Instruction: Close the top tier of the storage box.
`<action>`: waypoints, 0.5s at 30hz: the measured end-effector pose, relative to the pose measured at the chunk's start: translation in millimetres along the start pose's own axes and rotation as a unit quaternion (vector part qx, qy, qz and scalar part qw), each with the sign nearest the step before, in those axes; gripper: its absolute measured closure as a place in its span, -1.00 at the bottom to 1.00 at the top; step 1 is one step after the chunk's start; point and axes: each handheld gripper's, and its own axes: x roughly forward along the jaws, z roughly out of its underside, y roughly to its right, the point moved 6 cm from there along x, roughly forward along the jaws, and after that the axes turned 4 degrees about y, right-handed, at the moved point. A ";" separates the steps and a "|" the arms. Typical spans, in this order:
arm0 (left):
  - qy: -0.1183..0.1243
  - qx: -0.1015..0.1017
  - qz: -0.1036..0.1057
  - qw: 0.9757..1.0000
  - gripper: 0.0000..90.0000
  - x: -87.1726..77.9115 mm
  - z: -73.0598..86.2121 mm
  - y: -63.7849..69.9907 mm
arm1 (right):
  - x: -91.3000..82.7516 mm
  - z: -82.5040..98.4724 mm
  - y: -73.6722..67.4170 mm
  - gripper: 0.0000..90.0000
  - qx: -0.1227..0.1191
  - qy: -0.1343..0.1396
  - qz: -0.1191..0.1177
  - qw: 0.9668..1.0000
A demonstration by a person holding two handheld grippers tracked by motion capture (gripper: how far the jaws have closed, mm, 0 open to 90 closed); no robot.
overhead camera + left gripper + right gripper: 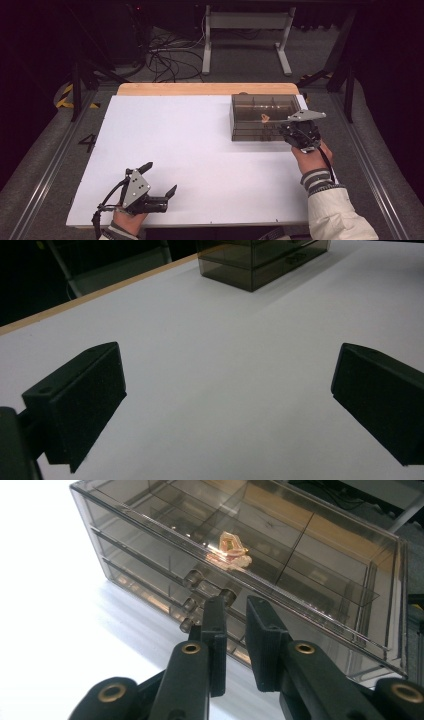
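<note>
We see the right gripper (234, 611), jaws narrowly parted, just beside a knob (228, 595) on the drawer box (345, 565); left gripper (160, 179) wide, well apart

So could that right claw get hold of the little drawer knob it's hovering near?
Probably yes. The right claw sits right at the front of the smoky drawer box, its jaws slightly parted just before the top knob, with nothing between them. The drawers look closed, so the knobs stand free.

1 smoked-plastic drawer box (257, 131), 3 drawer knobs (192, 579), 1 small orange object (230, 547) on top, 2 grippers (150, 192).
</note>
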 end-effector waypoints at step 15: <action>0.001 0.001 -0.001 1.000 -0.96 -2.4 0.3 -0.5 | -19.0 -12.1 -18.5 0.27 -0.003 0.046 -0.061 0.997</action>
